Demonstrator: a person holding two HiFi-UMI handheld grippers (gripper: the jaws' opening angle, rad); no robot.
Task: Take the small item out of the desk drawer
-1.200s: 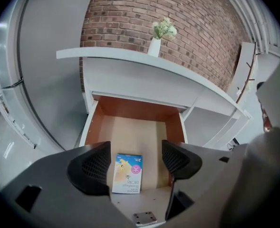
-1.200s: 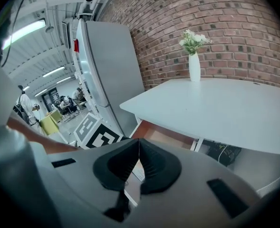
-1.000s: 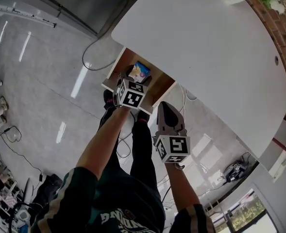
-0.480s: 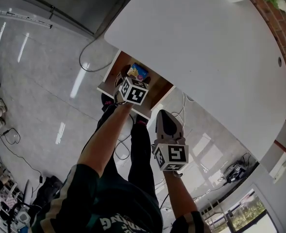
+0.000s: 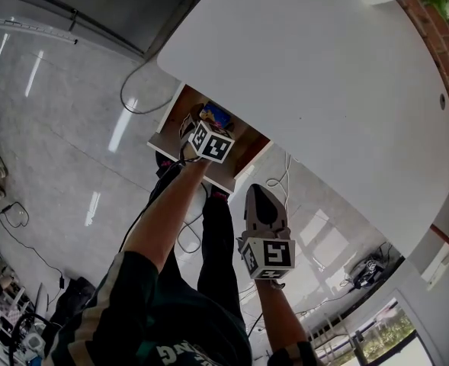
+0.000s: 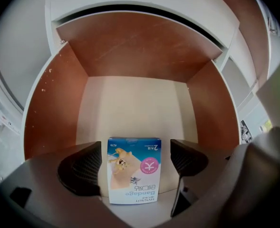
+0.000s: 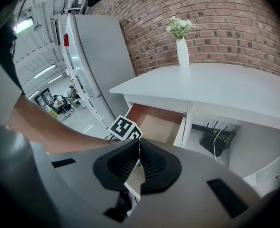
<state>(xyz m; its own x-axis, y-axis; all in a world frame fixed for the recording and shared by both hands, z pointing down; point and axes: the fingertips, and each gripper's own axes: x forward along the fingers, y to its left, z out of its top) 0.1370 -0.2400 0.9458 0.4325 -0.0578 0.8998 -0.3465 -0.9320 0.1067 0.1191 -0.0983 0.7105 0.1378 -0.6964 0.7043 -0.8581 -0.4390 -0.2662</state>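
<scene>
The wooden drawer (image 5: pixel 165 128) stands pulled out from under the white desk (image 5: pixel 323 67). In it lies a small blue bandage box (image 5: pixel 215 115), flat on the pale drawer floor (image 6: pixel 135 103). My left gripper (image 5: pixel 200 126) reaches into the drawer. Its jaws are opening and the bandage box (image 6: pixel 134 170) sits between the pads (image 6: pixel 80 172) with a narrow gap on each side. My right gripper (image 5: pixel 257 193) hangs shut and empty outside the drawer, below and to the right of it. In the right gripper view the right gripper (image 7: pixel 139 158) is shut, facing the drawer (image 7: pixel 154 122).
A white vase with flowers (image 7: pixel 182 51) stands on the desk by the brick wall (image 7: pixel 235 18). Cables and a black router (image 7: pixel 216 139) lie under the desk. A tall grey cabinet (image 7: pixel 101 56) stands left of it. A cable (image 5: pixel 136 97) loops over the shiny floor.
My left gripper has edged a little further into the drawer over the box. The right gripper has stayed shut below the drawer.
</scene>
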